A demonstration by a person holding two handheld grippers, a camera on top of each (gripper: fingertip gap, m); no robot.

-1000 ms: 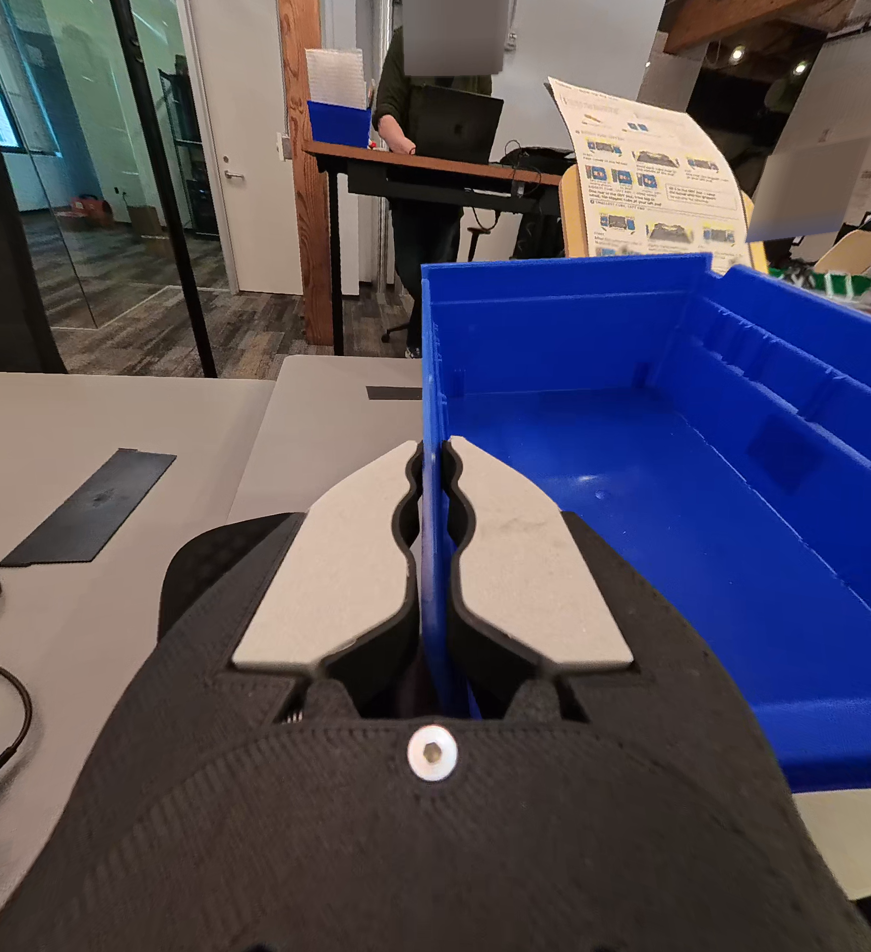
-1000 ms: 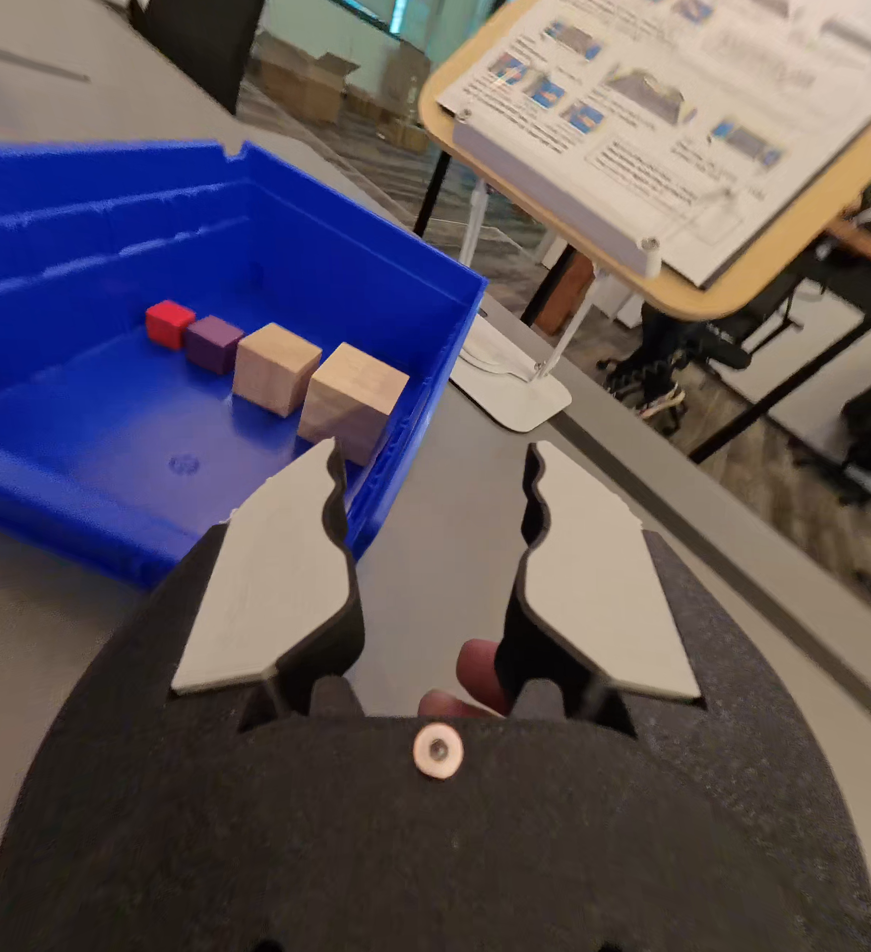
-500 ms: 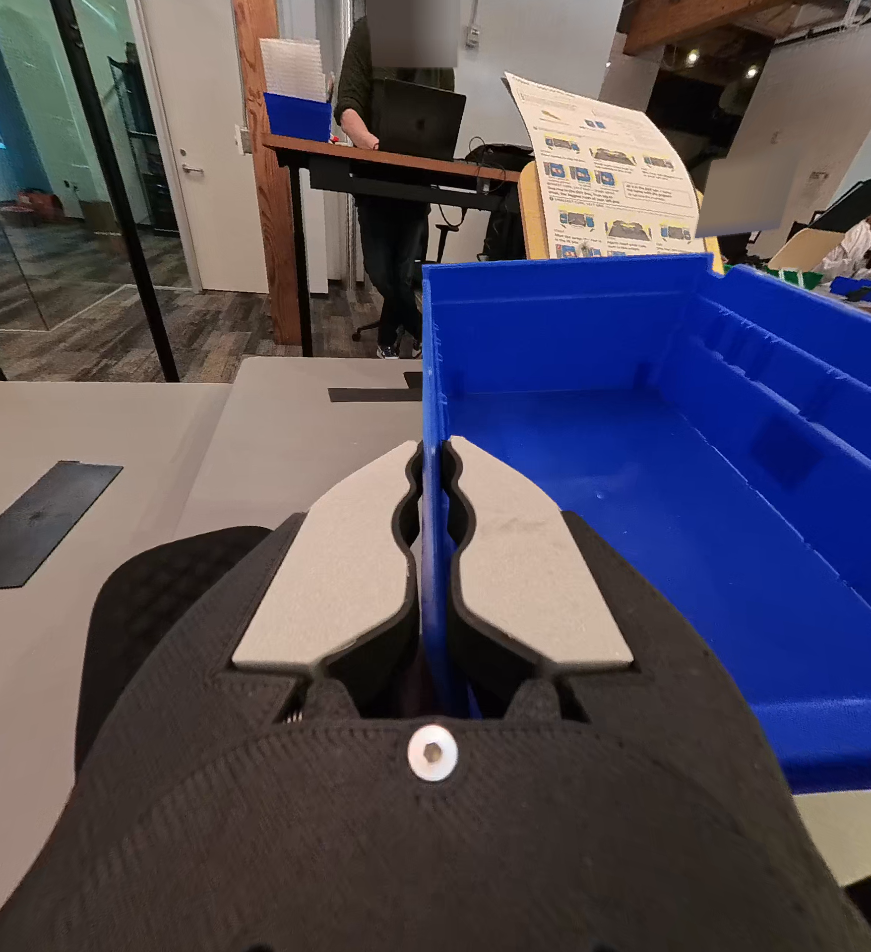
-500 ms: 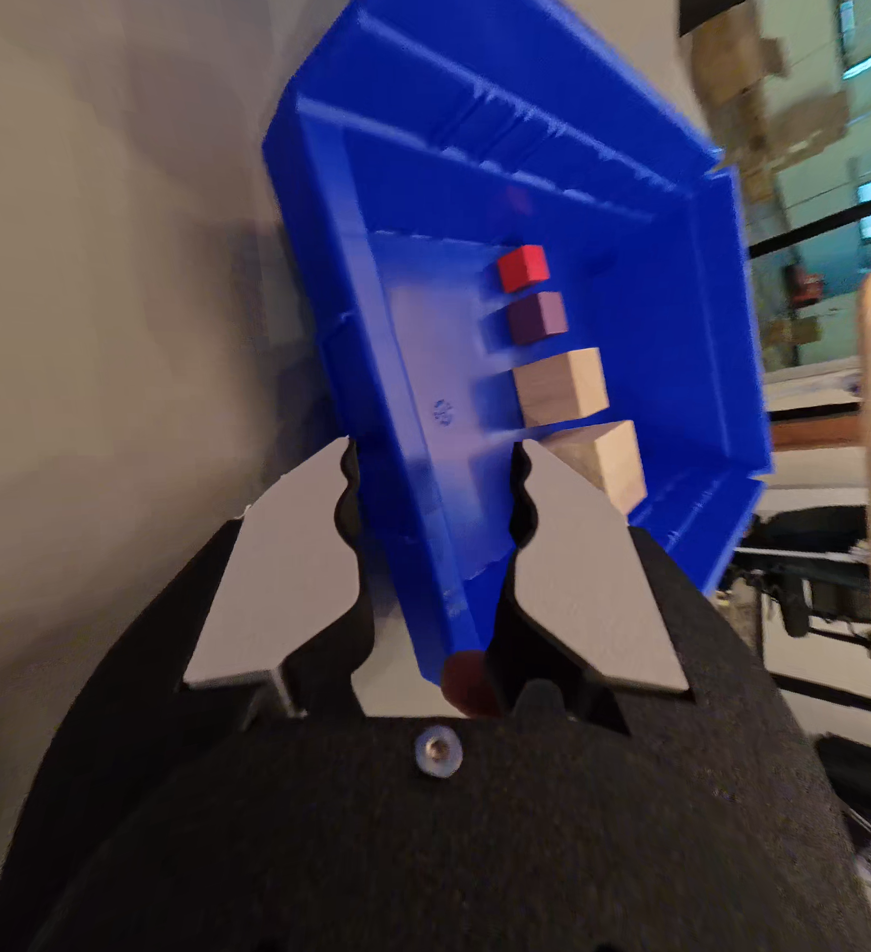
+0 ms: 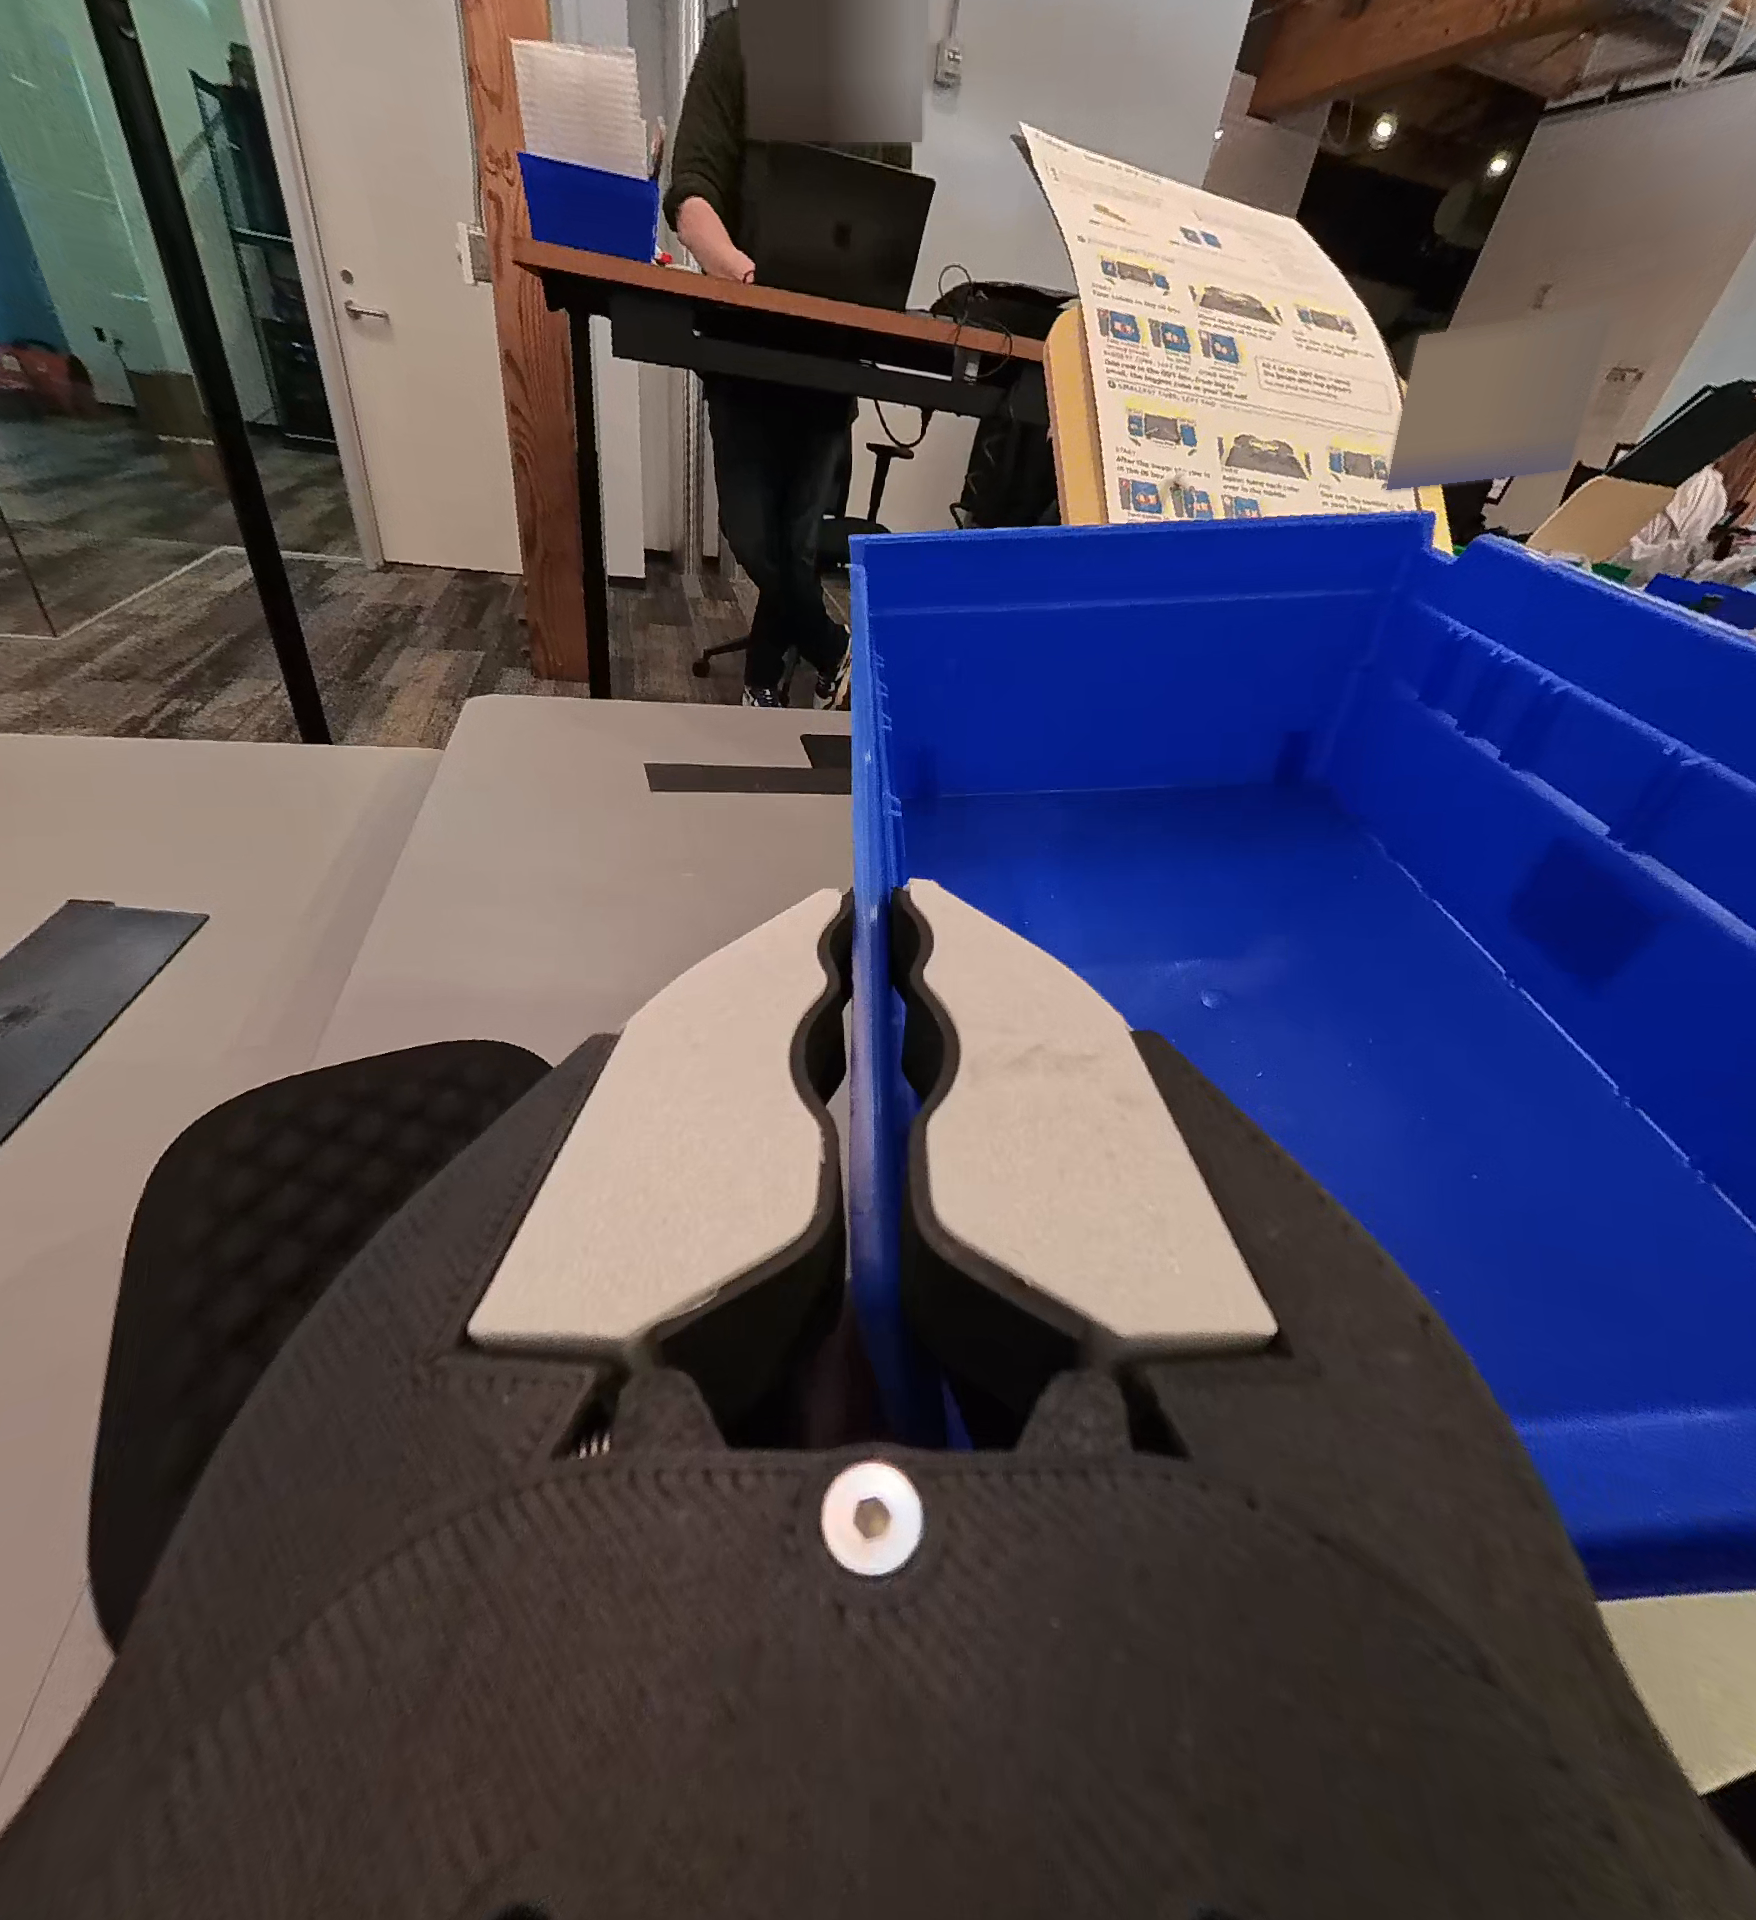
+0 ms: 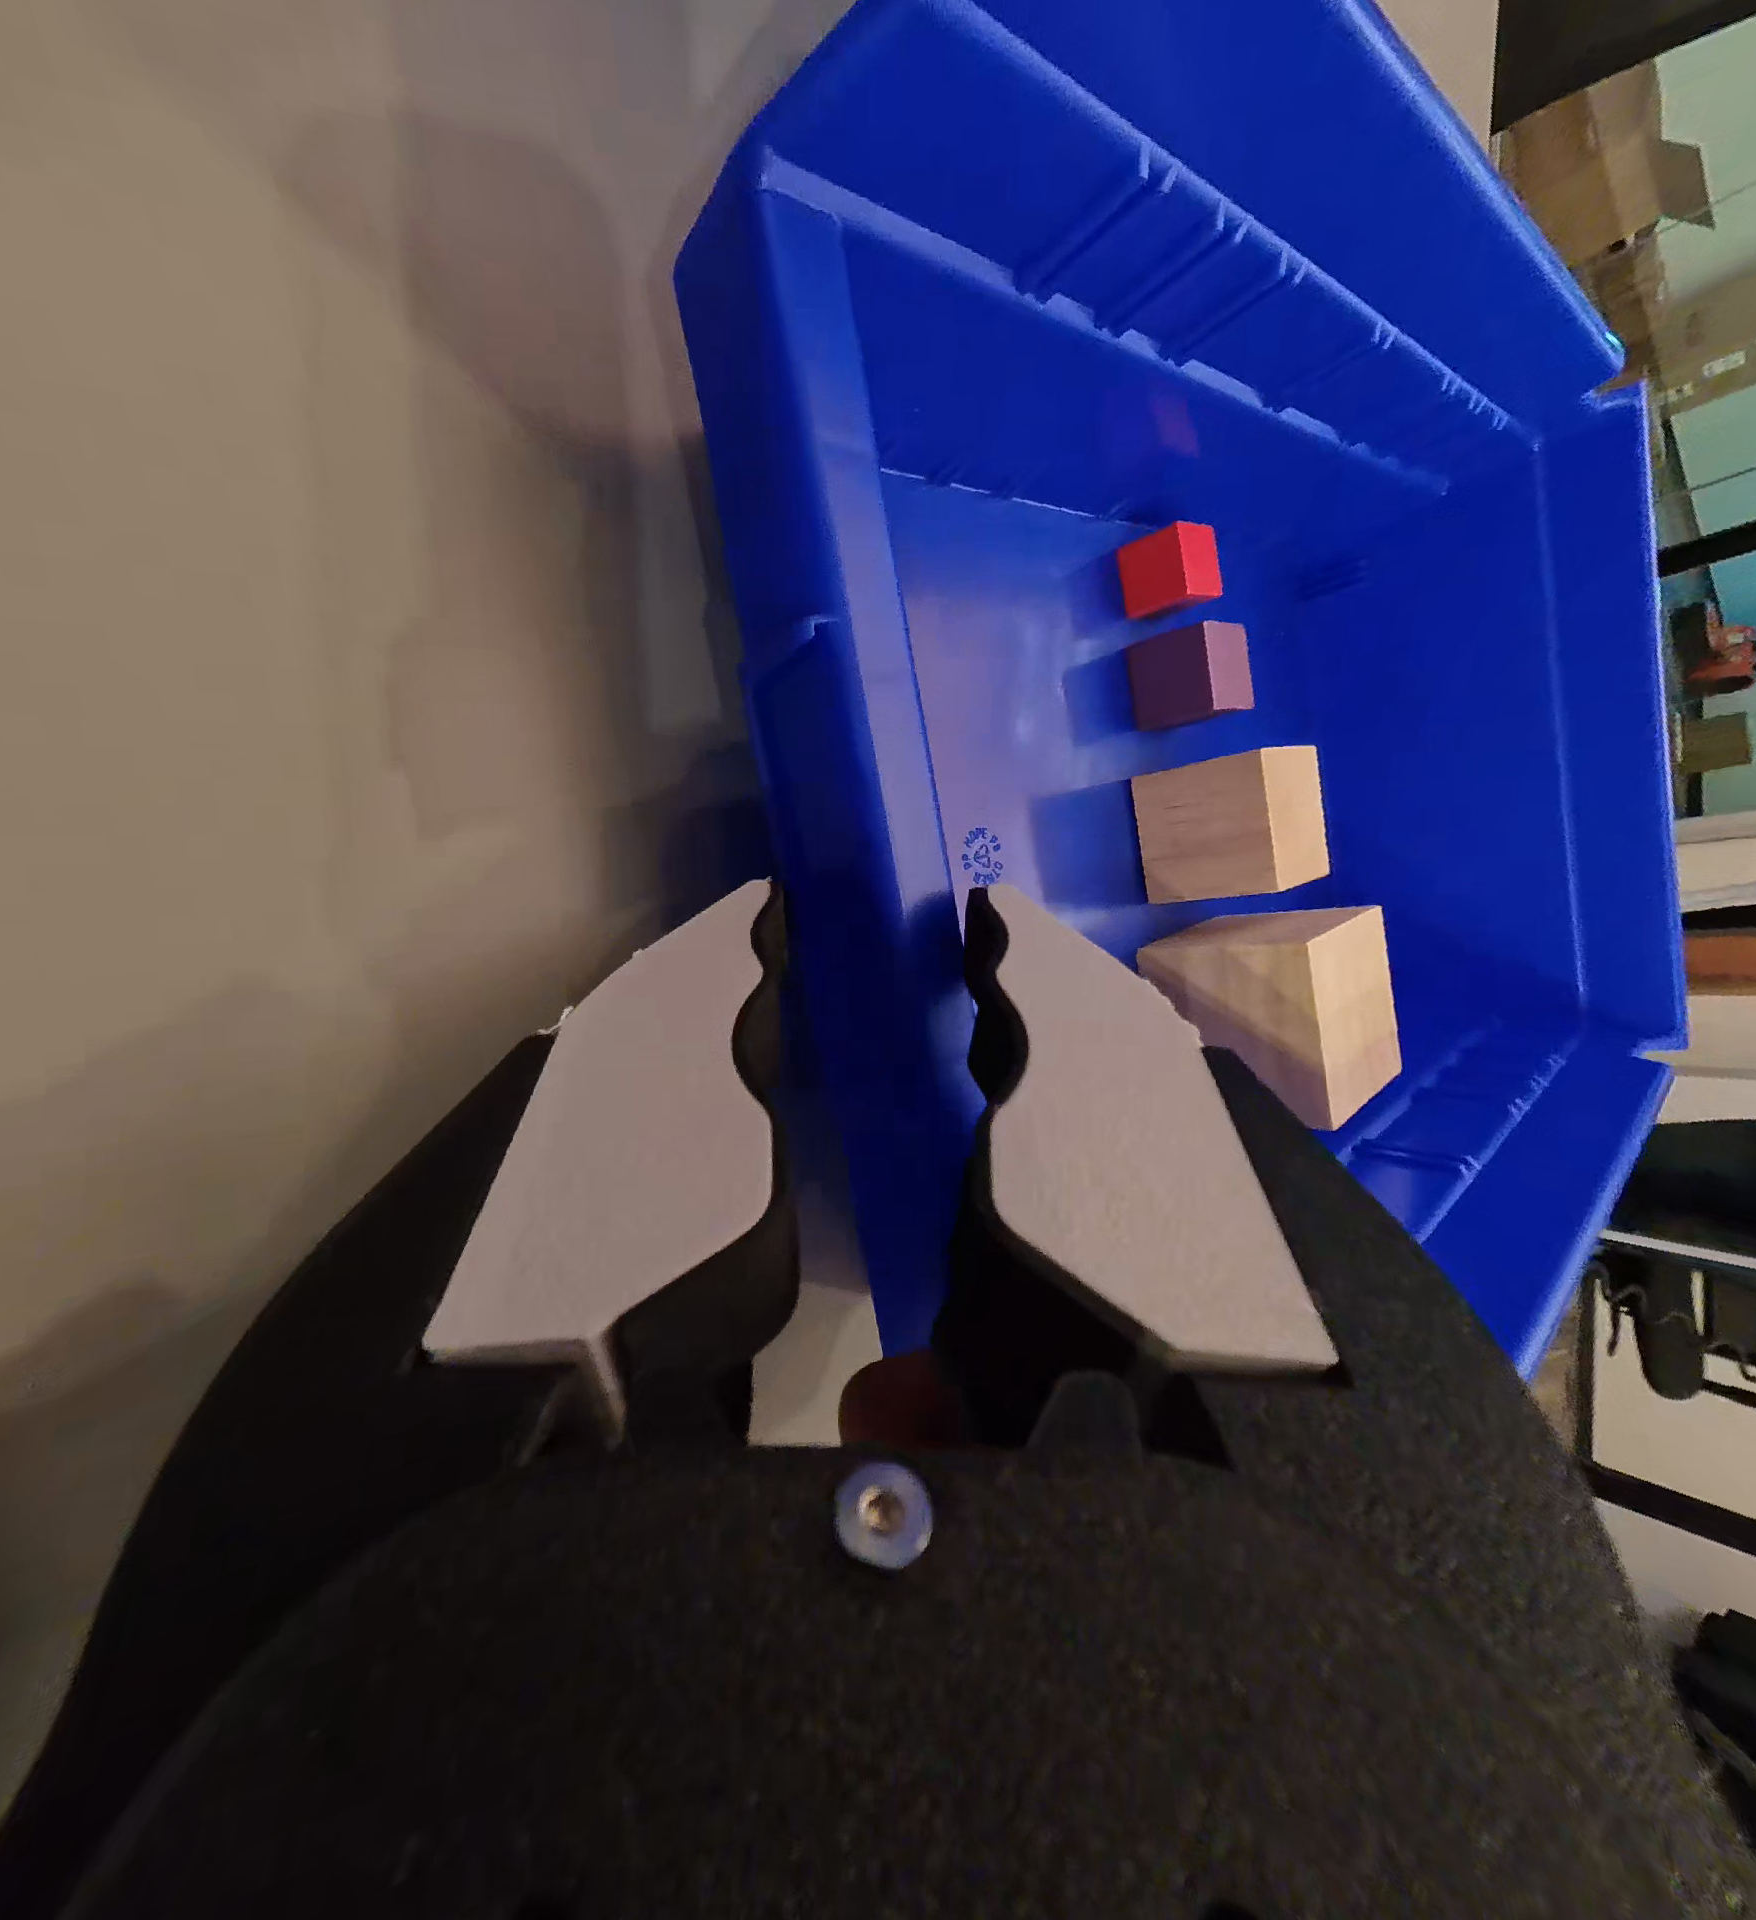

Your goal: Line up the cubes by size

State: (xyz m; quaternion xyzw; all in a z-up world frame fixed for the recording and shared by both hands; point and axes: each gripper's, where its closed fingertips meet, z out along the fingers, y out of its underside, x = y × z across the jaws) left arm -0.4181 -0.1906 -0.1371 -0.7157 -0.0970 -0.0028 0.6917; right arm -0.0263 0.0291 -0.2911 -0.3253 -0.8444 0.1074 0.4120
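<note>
While the four cubes (image 6: 1229, 823) are sitting lined up by size inside the blue bin (image 6: 1622, 727), the left gripper (image 5: 872, 906) is pinching its thin, stiff, light side wall and the right gripper (image 6: 869, 899) is straddling the thicker rim, pads seemingly touching.

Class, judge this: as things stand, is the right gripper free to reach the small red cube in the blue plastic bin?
Probably not yet: the right gripper straddles the blue plastic bin's wall. Above the small red cube, though, nothing blocks.
</note>
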